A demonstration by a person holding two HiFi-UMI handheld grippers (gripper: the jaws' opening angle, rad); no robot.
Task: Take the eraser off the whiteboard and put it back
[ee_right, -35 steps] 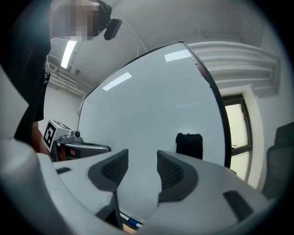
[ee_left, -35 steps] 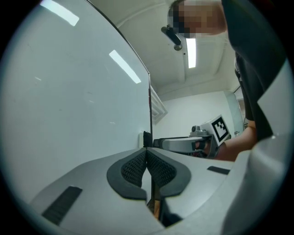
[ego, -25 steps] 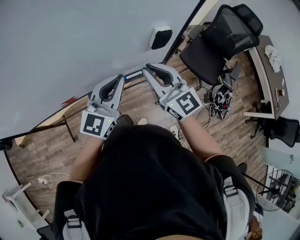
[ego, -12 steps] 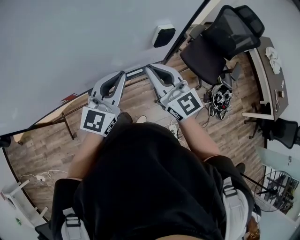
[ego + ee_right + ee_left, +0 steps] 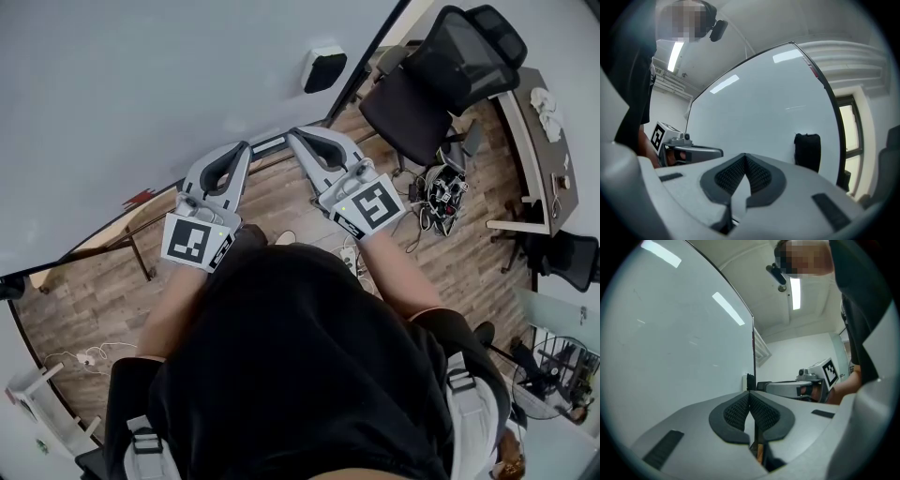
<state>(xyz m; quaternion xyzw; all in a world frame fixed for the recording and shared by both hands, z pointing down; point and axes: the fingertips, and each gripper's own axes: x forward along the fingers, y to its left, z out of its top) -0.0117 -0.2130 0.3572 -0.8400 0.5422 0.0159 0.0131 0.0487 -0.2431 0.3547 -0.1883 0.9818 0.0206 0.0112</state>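
Observation:
The black eraser (image 5: 323, 68) sticks to the whiteboard (image 5: 141, 84), up and to the right of both grippers. In the right gripper view the eraser (image 5: 807, 151) is a dark upright block on the board (image 5: 754, 108), ahead and to the right of the jaws. My left gripper (image 5: 244, 148) and right gripper (image 5: 292, 136) are held side by side close to the board's lower edge. Both are shut with nothing between the pads. The left gripper (image 5: 750, 395) runs along the board face. The right gripper (image 5: 745, 158) points towards the board.
A black office chair (image 5: 441, 75) stands right of the board. Beyond it is a desk (image 5: 539, 141). Cables and a power strip (image 5: 436, 197) lie on the wooden floor. The board's stand leg (image 5: 141, 253) crosses the floor at the left.

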